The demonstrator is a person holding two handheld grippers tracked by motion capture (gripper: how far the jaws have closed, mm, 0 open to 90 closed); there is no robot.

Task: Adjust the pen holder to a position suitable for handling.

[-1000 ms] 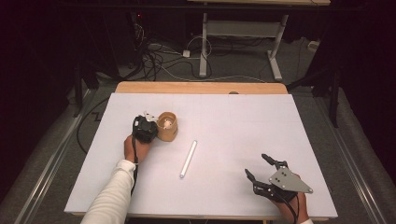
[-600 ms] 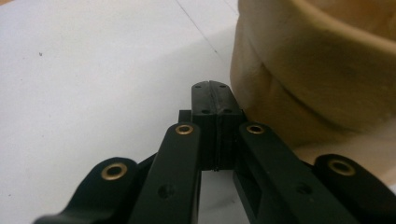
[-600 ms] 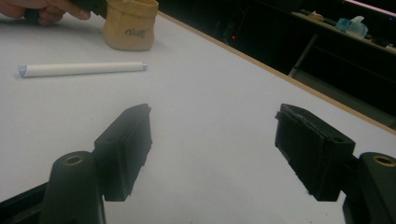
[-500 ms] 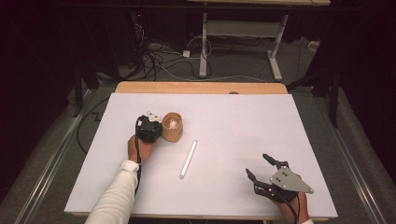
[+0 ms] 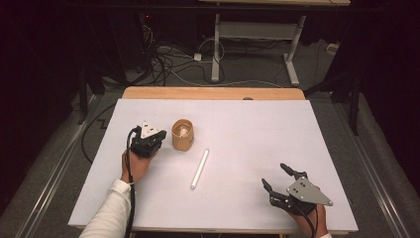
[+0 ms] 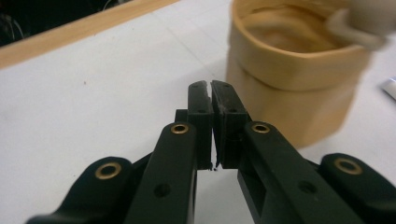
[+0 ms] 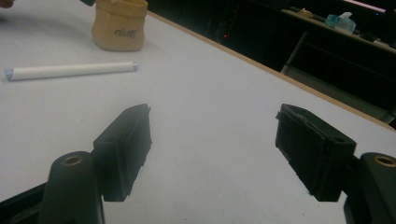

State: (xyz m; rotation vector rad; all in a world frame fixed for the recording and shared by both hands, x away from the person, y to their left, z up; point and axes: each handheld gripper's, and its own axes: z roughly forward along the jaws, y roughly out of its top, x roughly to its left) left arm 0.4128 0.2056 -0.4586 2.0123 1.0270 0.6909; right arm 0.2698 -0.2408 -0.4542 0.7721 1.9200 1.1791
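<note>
A tan cup (image 5: 182,135) stands left of centre on the white table (image 5: 257,129), with a small white thing (image 5: 183,131) inside it. My left gripper (image 5: 159,143) sits just left of the cup, apart from it. In the left gripper view its jaws (image 6: 211,88) are shut with nothing between them, and the cup (image 6: 299,84) rises close on the right with the white thing (image 6: 359,28) at its rim. A white tube (image 5: 199,168) lies in front of the cup. My right gripper (image 5: 275,175) rests open near the front right edge, its jaws (image 7: 212,135) wide apart and facing the tube (image 7: 70,71) and cup (image 7: 119,25).
A wooden strip (image 5: 213,92) runs along the table's far edge. Beyond it are floor cables (image 5: 173,64) and the legs of a desk frame (image 5: 292,59). A person's white sleeve (image 5: 109,213) comes in at the bottom left.
The cup shifted slightly to the right, then my left gripper drew back to the left, away from it. The right gripper has stayed put.
</note>
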